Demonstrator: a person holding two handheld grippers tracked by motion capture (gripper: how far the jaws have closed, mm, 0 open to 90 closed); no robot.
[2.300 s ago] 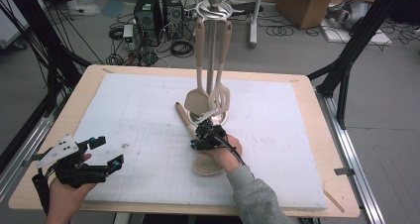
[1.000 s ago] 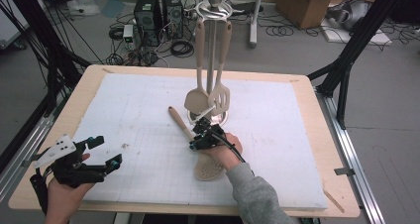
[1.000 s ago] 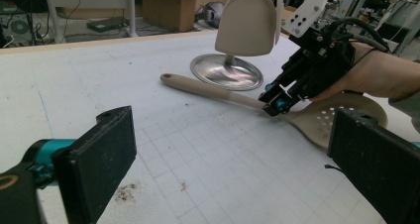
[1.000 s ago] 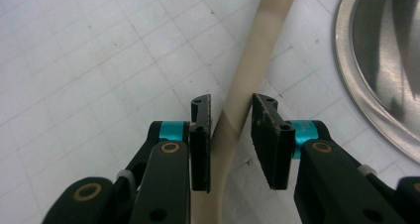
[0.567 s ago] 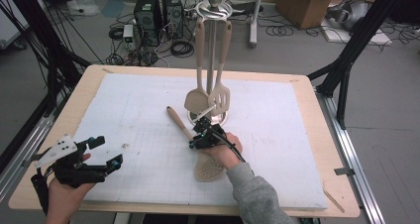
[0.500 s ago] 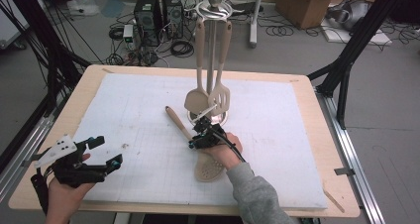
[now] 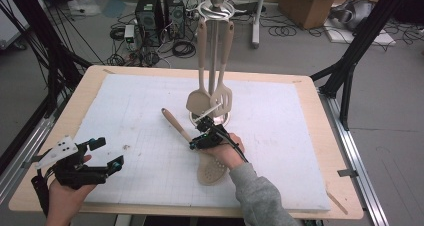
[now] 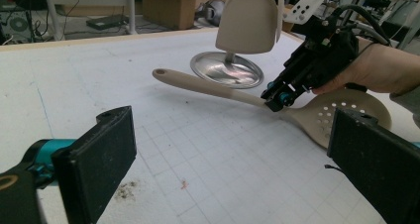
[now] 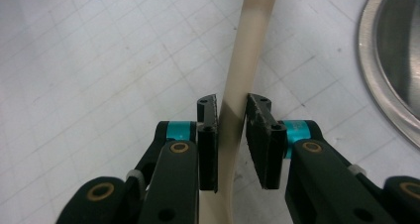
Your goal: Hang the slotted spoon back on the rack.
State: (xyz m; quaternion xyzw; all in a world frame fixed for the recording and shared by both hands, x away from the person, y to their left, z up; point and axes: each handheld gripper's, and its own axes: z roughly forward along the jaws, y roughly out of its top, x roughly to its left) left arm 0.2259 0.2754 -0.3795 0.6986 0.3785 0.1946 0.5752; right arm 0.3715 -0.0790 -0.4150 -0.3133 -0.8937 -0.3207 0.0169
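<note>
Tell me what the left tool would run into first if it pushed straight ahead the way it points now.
Judging by the left gripper view, the left tool points across bare mat toward the slotted spoon, so it would probably meet the spoon's handle first, near where the right tool straddles it. The stand's metal base lies behind. Depth is uncertain.

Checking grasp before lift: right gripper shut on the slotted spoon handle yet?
Shut on it: right gripper has just been closing, pads pressing both sides of the slotted spoon handle.

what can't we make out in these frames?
- Spoon grip, right gripper view: pads flank the handle; contact unclear.
- Spoon bowl, left gripper view: partly behind the left gripper's jaw.
- Stand hooks, high view: too small.
- Right gripper jaws, high view: hidden by its body.
</note>
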